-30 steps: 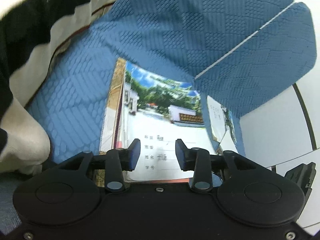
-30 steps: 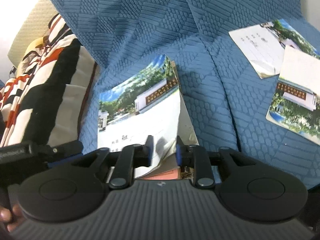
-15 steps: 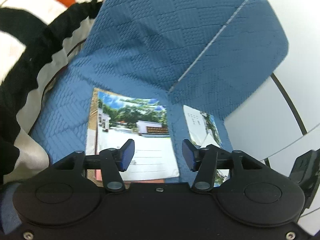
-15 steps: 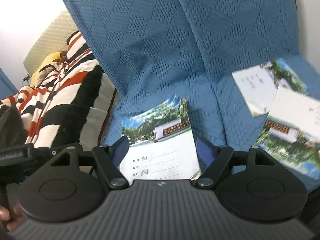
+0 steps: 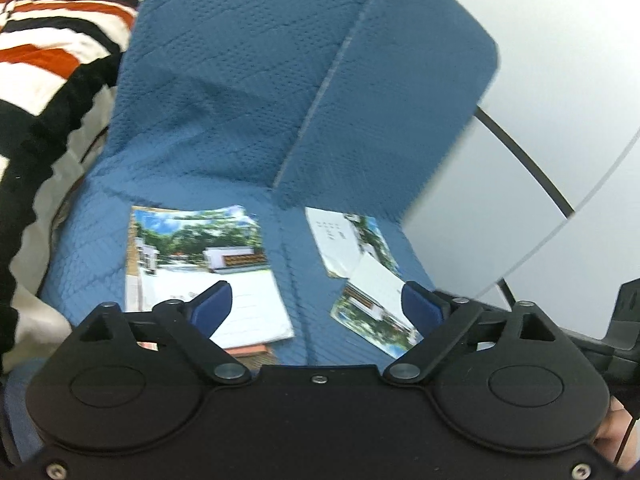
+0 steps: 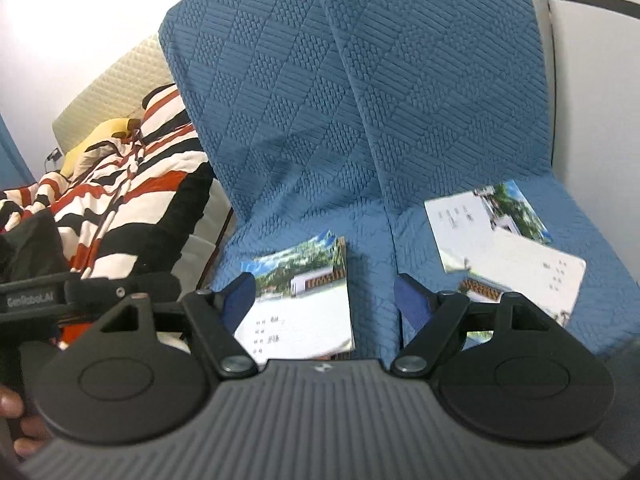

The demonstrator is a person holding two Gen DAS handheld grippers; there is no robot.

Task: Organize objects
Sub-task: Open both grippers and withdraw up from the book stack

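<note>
A stack of notebooks [image 5: 208, 276] [image 6: 304, 300] with a photo cover of trees and a building lies on the left blue seat cushion. Two more such notebooks, one [image 5: 352, 240] [image 6: 472, 224] partly under the other [image 5: 376, 308] [image 6: 532, 280], lie on the right cushion. My left gripper [image 5: 316, 308] hangs above the seat with its jaws opening wide and nothing between them. My right gripper [image 6: 324, 300] is likewise raised over the seat, jaws opening, holding nothing.
The blue quilted sofa [image 6: 360, 100] has a tall backrest behind the notebooks. A striped red, black and white blanket [image 6: 132, 184] [image 5: 52, 40] is heaped at its left, beside a cream cushion [image 6: 120, 88]. A white wall [image 5: 560, 80] stands to the right.
Both grippers opened from nearly closed and rose back from the left stack, which now lies flat on the cushion. The two notebooks on the right came into fuller view.
</note>
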